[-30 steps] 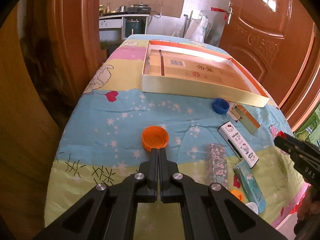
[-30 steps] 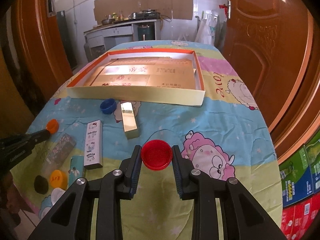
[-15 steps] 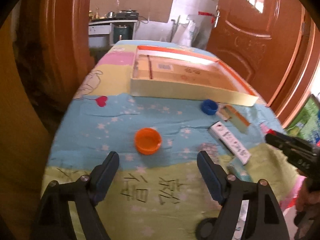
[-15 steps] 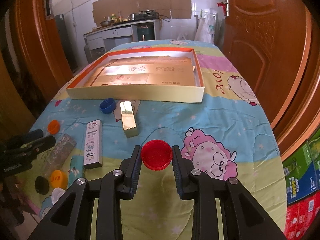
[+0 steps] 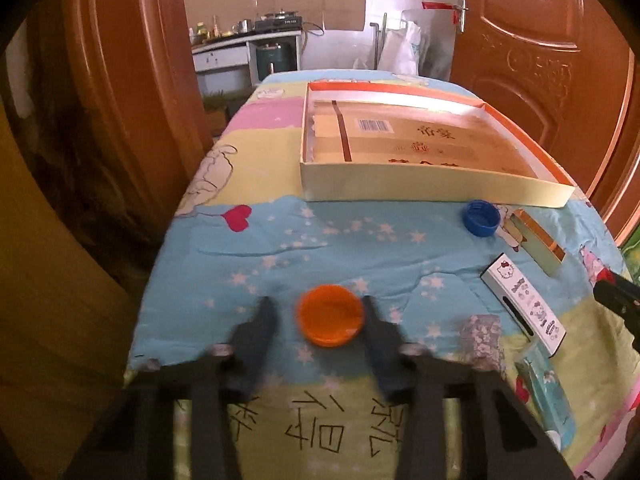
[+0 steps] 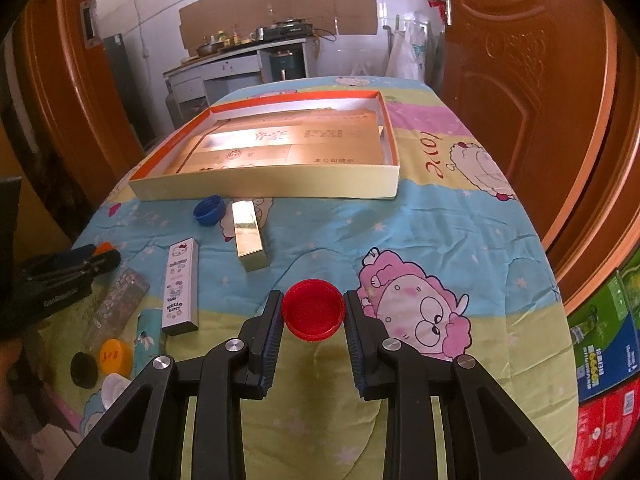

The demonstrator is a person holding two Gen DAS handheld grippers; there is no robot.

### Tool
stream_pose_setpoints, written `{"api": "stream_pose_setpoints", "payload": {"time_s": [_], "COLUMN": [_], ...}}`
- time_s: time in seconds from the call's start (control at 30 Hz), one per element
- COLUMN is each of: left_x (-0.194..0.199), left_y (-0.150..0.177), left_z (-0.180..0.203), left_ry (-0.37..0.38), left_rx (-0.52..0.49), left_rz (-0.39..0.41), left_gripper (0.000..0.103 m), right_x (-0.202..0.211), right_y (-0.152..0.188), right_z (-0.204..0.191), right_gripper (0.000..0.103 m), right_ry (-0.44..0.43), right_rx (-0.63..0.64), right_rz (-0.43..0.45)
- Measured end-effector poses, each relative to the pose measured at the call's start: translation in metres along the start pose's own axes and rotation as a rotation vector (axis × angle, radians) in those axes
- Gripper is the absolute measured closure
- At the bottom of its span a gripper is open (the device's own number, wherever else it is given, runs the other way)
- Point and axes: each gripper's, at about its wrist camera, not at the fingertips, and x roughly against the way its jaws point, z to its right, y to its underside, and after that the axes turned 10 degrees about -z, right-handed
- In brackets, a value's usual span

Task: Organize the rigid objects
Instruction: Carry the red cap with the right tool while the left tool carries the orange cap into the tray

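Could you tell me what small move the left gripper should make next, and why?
Probably close the left gripper: its jaws stand open on either side of the orange cap, which lies on the quilt, with a gap at least on the left.

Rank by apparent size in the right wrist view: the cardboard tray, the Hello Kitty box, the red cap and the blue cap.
1. cardboard tray
2. Hello Kitty box
3. red cap, though it is nearest the camera, so its lead over the next is unsure
4. blue cap
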Motion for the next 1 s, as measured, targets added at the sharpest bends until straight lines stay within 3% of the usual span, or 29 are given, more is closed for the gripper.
{"api": "stream_pose_setpoints", "payload": {"time_s": [0.47, 0.77, 1.0], "left_x": [0.038, 0.071, 0.068], "left_y": [-0.009, -0.051, -0.096], "left_z": [0.003, 0.028, 0.039], "left_ry": [0.073, 0.077, 0.095], "left_rx": [-0.007, -0.078, -0.091], "left_rz": [0.060, 0.118, 0.121], "left_gripper": [0.073, 0.073, 0.073], "right_x": [0.014, 0.032, 0.033], "right_y": [-0.013, -0.051, -0.099], "right_z": [-0.002, -0.004, -0.006], "right_gripper": [0.073, 0.073, 0.073], "right_ry": [-0.007, -0.024, -0.034], "right_rx": [0.044, 0.139, 0.235], "right_rz": [0.032, 0.062, 0.070]}}
